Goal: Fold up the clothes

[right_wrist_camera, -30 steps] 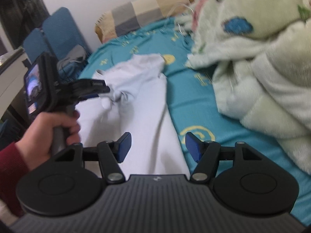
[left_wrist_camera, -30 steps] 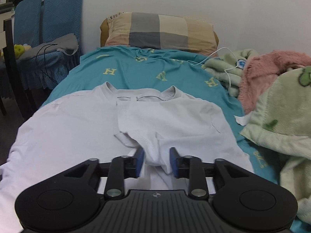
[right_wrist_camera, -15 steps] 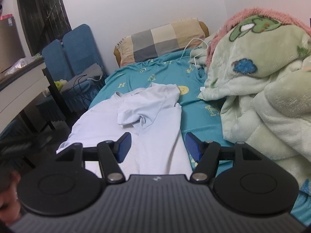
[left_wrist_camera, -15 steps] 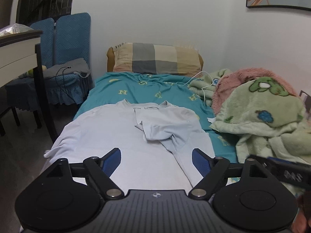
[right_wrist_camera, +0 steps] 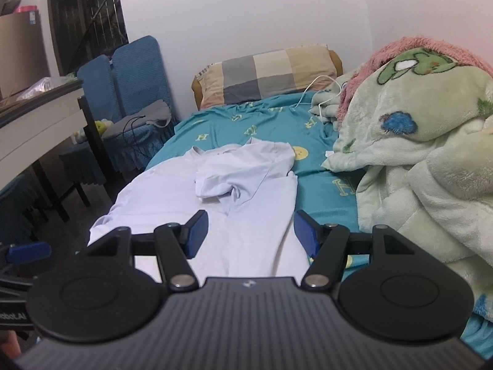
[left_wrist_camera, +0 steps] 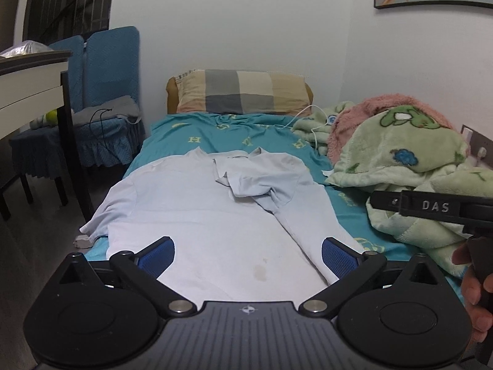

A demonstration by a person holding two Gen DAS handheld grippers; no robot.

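Seen from the left wrist, the left gripper (left_wrist_camera: 248, 254) hangs over the near end of a pale shirt (left_wrist_camera: 197, 215), its jaws having just swung out to their widest with nothing between the blue pads (left_wrist_camera: 157, 254), which suggests the hand is clear of the cloth and free for the next grab. The shirt lies flat on the teal bedsheet (left_wrist_camera: 240, 135), collar toward the checked pillow (left_wrist_camera: 240, 95) at twelve o'clock, its right sleeve and side folded inward across the chest, likely the first fold of the job; the left sleeve spills over the mattress edge at nine o'clock, not yet tucked. A faint stain marks the fabric near the hem. At three o'clock the right gripper (left_wrist_camera: 431, 208) juts in from the side, a hand (left_wrist_camera: 476, 289) on its grip, above a heaped green blanket (left_wrist_camera: 400, 160). From the right wrist, the right gripper (right_wrist_camera: 249, 231) hovers above the shirt (right_wrist_camera: 172, 197) with jaws moderately wide and empty, apparently waiting its turn. The folded-over sleeve sits rumpled at twelve o'clock of the pads, its edge uneven, so the fold may want smoothing. The blanket (right_wrist_camera: 416, 141) crowds the bed from one to four o'clock, leaving the garment the left half; a blue chair (right_wrist_camera: 135, 71) stands at ten o'clock.
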